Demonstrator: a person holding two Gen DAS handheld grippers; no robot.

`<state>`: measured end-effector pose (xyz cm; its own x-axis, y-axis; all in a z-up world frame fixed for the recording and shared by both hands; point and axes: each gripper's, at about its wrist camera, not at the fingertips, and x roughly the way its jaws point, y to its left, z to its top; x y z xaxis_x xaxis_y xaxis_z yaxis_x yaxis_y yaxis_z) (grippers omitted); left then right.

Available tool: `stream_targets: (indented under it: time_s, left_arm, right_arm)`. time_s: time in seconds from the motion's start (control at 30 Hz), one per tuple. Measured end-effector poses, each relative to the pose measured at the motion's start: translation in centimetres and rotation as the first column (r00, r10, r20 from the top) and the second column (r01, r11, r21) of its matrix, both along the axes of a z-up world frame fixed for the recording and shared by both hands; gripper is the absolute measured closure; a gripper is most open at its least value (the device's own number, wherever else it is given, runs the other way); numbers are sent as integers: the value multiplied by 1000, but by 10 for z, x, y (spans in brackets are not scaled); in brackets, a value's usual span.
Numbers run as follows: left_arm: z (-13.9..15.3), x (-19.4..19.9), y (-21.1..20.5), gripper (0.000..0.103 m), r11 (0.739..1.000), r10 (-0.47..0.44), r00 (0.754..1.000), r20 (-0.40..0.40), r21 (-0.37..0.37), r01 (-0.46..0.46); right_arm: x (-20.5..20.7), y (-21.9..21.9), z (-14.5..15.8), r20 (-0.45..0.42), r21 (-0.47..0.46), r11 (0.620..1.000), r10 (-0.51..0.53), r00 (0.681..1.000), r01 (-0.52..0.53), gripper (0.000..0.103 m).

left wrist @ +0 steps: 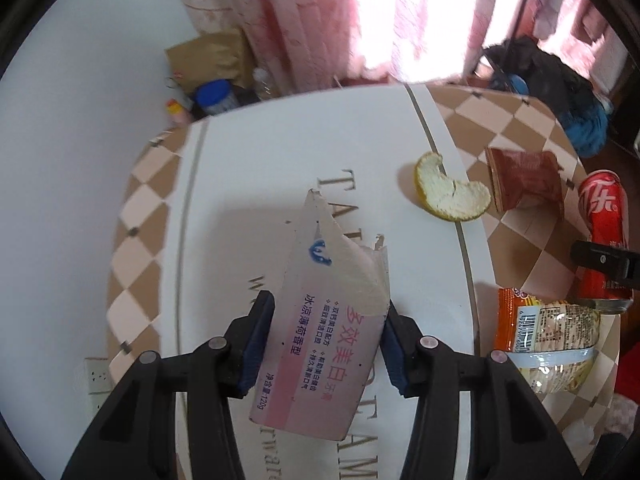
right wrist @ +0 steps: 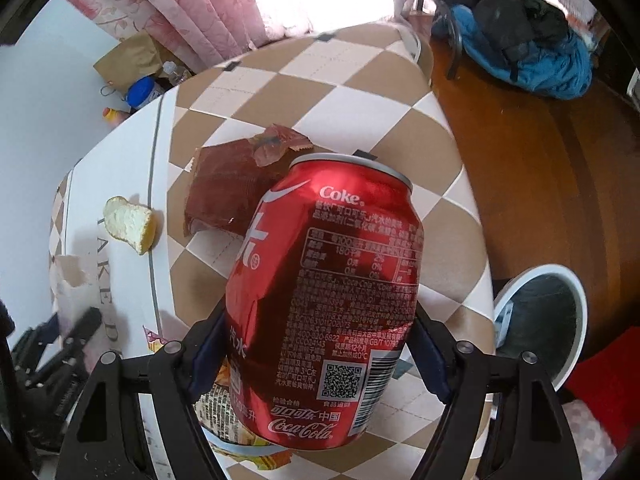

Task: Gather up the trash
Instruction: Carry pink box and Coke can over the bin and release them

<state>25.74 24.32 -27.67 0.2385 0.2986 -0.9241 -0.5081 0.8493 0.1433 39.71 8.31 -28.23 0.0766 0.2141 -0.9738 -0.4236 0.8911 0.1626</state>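
Observation:
My left gripper (left wrist: 328,340) is shut on a torn pink-and-white toothpaste box (left wrist: 320,336), held above the table. My right gripper (right wrist: 316,356) is shut on a red Coca-Cola can (right wrist: 324,300), held above the table; the can also shows in the left wrist view (left wrist: 604,240). An orange peel (left wrist: 450,194) lies on the white mat (left wrist: 280,160); it shows in the right wrist view (right wrist: 130,222) too. A brown wrapper (left wrist: 524,182) (right wrist: 228,192) lies on the checkered tablecloth (right wrist: 328,92). An orange snack packet (left wrist: 548,336) lies near the table's edge, partly hidden under the can (right wrist: 216,404).
A white-rimmed trash bin (right wrist: 540,324) stands on the wooden floor right of the table. A blue and black backpack (right wrist: 516,36) lies on the floor beyond. Bottles and a brown paper bag (left wrist: 208,56) sit behind the table by the pink curtains (left wrist: 304,12).

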Motion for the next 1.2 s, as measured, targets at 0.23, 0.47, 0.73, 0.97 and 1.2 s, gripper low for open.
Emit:
stream_targets:
  time_s: [0.23,0.47,0.73,0.97,1.2]
  left_arm:
    - [38,-25,-24,56,998,44,994,99,32,-48]
    - [98,-44,-69,56,999,38,974,225,26,-45]
    - [163,-33,-168,56,996,-85,933,350,7,89]
    - [169,14,-275,56,961,-216,897,386,-80,266]
    - [108,82,-348,56,879,-264,918,297,-319,355]
  right_arm:
    - [-26,-8,50,154,49,998,39,987,-47,22]
    - [-52,-53,109,238,180,983,-7,971,-37,22]
    - [-71,-163,163,270,285,957,-131,954,50,22]
    - [-74,-292,180,281,297,941,-251,926,164,22]
    - [-59,-394,141,226,230,932,-331,916,280,22]
